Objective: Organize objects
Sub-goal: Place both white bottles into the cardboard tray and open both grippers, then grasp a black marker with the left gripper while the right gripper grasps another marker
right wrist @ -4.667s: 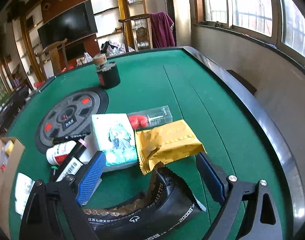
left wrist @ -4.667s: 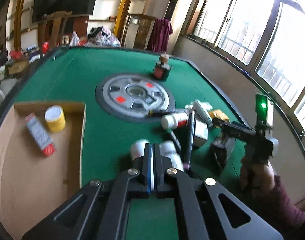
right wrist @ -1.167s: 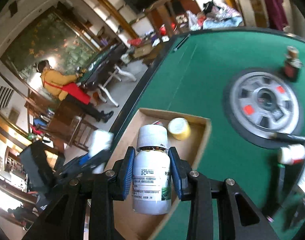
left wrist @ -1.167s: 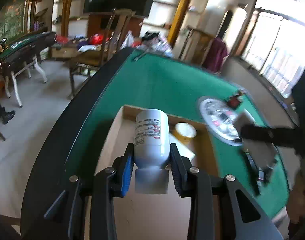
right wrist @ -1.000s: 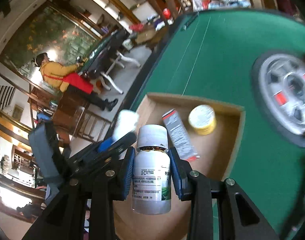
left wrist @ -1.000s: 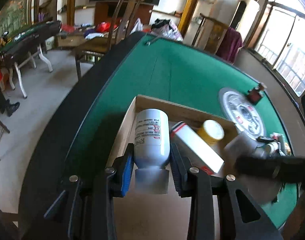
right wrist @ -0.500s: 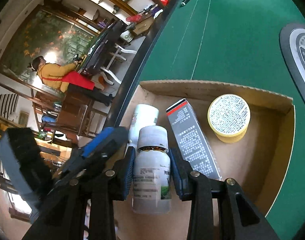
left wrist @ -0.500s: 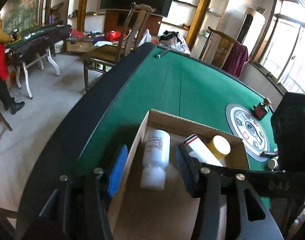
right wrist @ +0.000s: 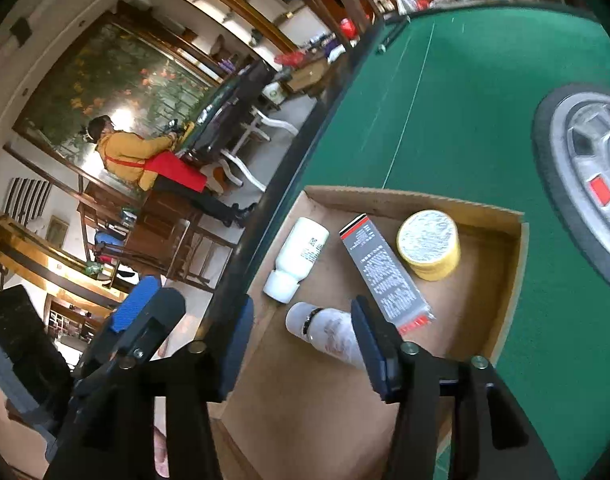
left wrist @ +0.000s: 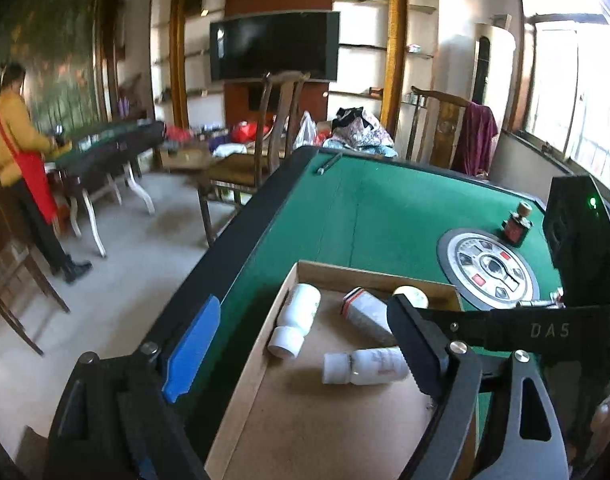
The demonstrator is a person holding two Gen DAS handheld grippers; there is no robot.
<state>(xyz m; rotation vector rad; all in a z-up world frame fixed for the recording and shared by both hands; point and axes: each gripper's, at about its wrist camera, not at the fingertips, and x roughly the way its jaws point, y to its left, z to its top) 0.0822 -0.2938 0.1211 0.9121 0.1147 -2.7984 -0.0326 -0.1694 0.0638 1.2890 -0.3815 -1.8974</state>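
Observation:
A cardboard box sits on the green table near its edge. In it lie a white bottle, a grey and red carton, a yellow jar and a second white bottle on its side. My left gripper hangs above the box, jaws opening and holding nothing. My right gripper is low over the box, jaws opening. The second bottle lies loose between its fingers, partly hidden by the right one.
A round grey disc is set in the table's middle, with a small dark bottle beyond it. The table's black rim runs left of the box. A person in yellow stands at another table far left.
The left gripper let go of its white bottle in the box, then rose and drew back. The right gripper came down into the box and opened, leaving its bottle on its side.

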